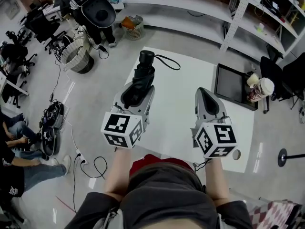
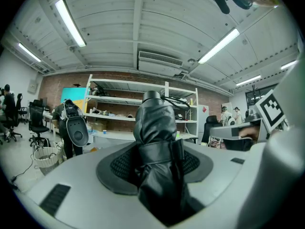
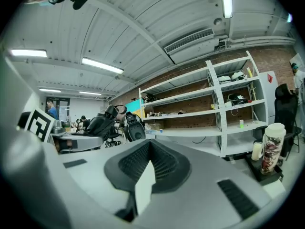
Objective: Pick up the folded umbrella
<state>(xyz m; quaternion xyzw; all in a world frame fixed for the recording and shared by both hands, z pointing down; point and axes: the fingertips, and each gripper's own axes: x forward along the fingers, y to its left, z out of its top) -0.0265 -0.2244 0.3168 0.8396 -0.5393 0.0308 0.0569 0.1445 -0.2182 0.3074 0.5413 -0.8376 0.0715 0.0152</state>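
The folded black umbrella (image 1: 143, 73) is clamped between the jaws of my left gripper (image 1: 138, 92). It sticks out ahead of them over the white table (image 1: 176, 113), its wrist strap (image 1: 167, 61) looping to the right. In the left gripper view the umbrella (image 2: 155, 128) fills the gap between the pads, with the left gripper (image 2: 157, 163) shut on it. My right gripper (image 1: 206, 93) hovers beside it over the table, jaws together and holding nothing. The right gripper view shows the same of the right gripper (image 3: 150, 159), with the umbrella (image 3: 102, 123) off to the left.
A black tray (image 1: 231, 87) with two cups (image 1: 261, 89) lies at the table's right edge. On the floor to the left are a waste basket (image 1: 76, 58), cables and office chairs (image 1: 40, 23). Seated people (image 1: 16, 151) are at far left. White shelves (image 1: 248, 13) run along the back.
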